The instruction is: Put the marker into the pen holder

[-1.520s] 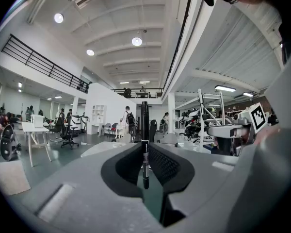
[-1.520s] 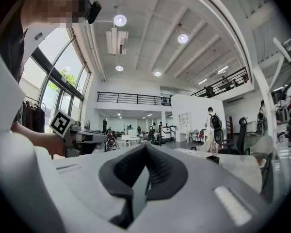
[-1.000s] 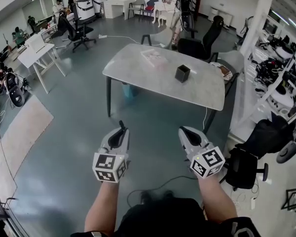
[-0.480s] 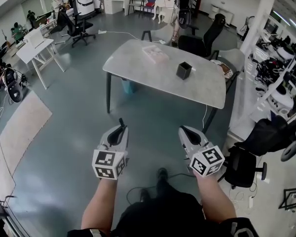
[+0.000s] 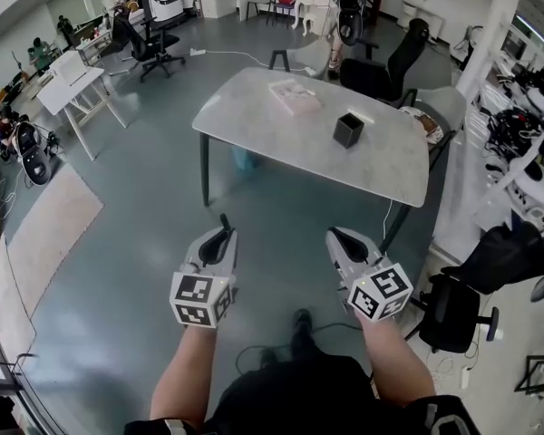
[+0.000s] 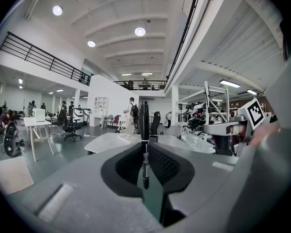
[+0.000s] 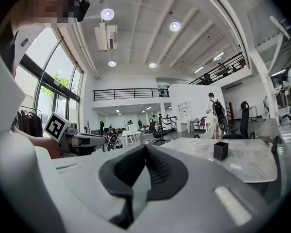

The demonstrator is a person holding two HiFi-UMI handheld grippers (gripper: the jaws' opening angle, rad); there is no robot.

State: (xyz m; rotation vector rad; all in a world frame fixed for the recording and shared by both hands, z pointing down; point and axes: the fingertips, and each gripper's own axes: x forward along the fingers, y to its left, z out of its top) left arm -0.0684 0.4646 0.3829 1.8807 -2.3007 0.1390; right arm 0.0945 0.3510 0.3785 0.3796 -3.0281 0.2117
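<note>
A black marker (image 6: 144, 130) stands upright between the jaws of my left gripper (image 6: 145, 147), which is shut on it. In the head view its tip (image 5: 223, 221) pokes out beyond the left gripper (image 5: 219, 239). The black square pen holder (image 5: 348, 130) stands on the grey table (image 5: 254, 116), well ahead of both grippers. My right gripper (image 5: 337, 237) is held beside the left one over the floor. In the right gripper view its jaws (image 7: 145, 148) are shut with nothing between them, and the pen holder (image 7: 220, 150) shows on the table to the right.
A flat white packet (image 5: 296, 96) lies on the table's far side. Black office chairs stand beyond the table (image 5: 385, 66) and at my right (image 5: 453, 311). A cable (image 5: 254, 352) runs across the floor by my feet. White desks and people are far off at the left.
The table and pen holder have drawn slightly nearer and shifted right in the head view as I walk. Both grippers stay in the same pose, the marker still held.
</note>
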